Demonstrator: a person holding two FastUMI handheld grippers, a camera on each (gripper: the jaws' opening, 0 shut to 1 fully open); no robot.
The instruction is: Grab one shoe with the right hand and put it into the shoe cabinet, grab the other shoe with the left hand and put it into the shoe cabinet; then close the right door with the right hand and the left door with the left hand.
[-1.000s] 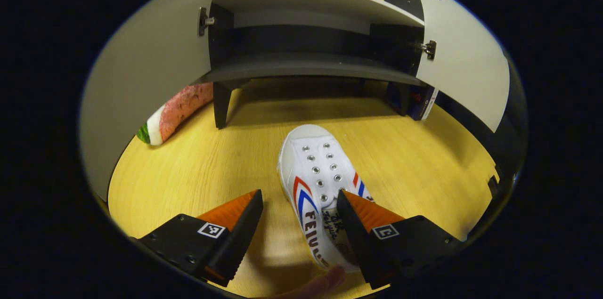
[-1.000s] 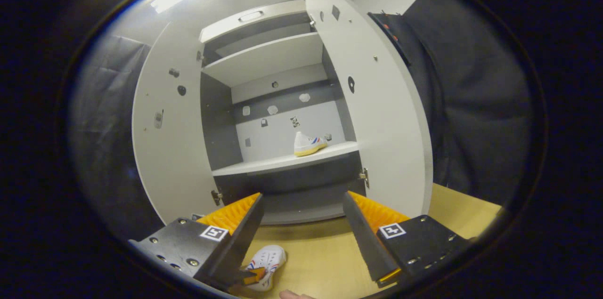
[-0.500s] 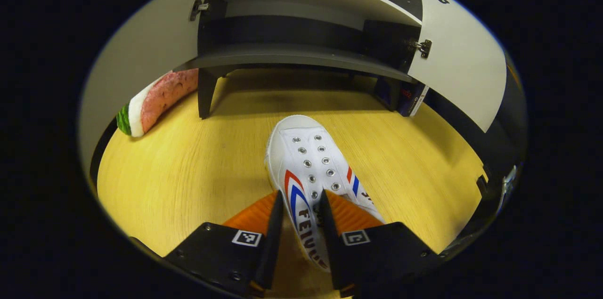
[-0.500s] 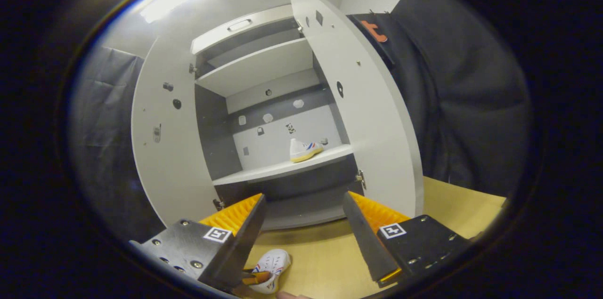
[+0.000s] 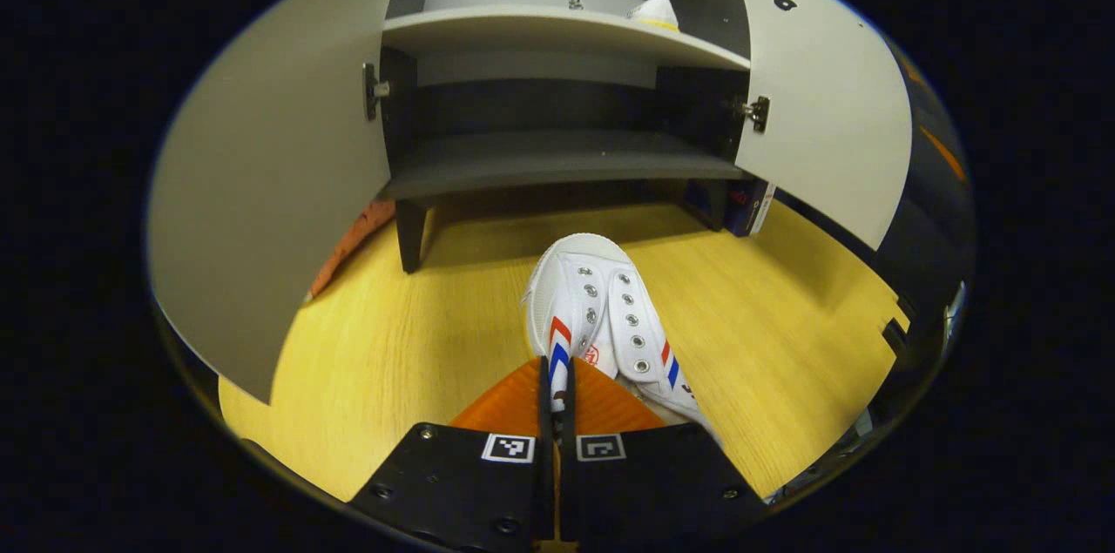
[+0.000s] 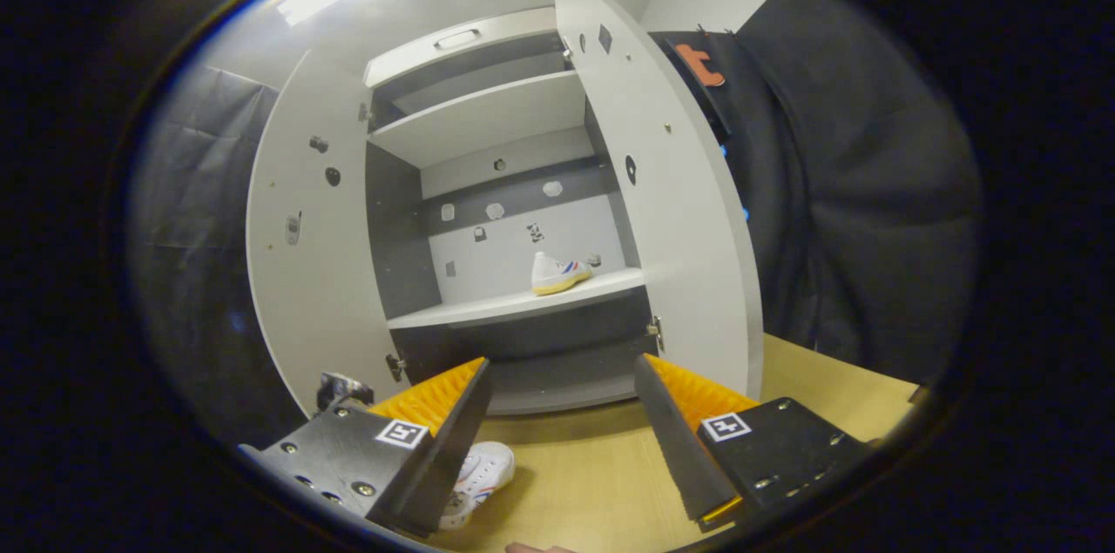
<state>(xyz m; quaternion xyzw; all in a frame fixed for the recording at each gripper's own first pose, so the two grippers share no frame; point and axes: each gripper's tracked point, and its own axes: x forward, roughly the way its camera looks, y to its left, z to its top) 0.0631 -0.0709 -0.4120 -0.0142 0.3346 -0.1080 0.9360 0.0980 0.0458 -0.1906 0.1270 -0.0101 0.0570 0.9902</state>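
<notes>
A white shoe (image 5: 610,318) with red and blue stripes lies on the yellow wooden surface (image 5: 418,335) in front of the open shoe cabinet (image 5: 557,161). My left gripper (image 5: 556,383) is shut on its left side wall, and the shoe leans over. The same shoe (image 6: 477,476) peeks out beside my right gripper's left finger. The other white shoe (image 6: 557,273) stands on the cabinet's middle shelf, and its toe (image 5: 655,11) shows in the left gripper view. My right gripper (image 6: 562,383) hangs open and empty, well back from the cabinet.
Both cabinet doors stand wide open: the left door (image 5: 261,187) and the right door (image 5: 819,109). A reddish cushion (image 5: 348,238) lies behind the left door. A dark box (image 5: 751,203) stands by the cabinet's right leg. Black cloth (image 6: 854,187) hangs to the right.
My left gripper's fingers went from wide open around the shoe to shut on its side wall. The shoe tipped over a little. The right gripper barely shifted.
</notes>
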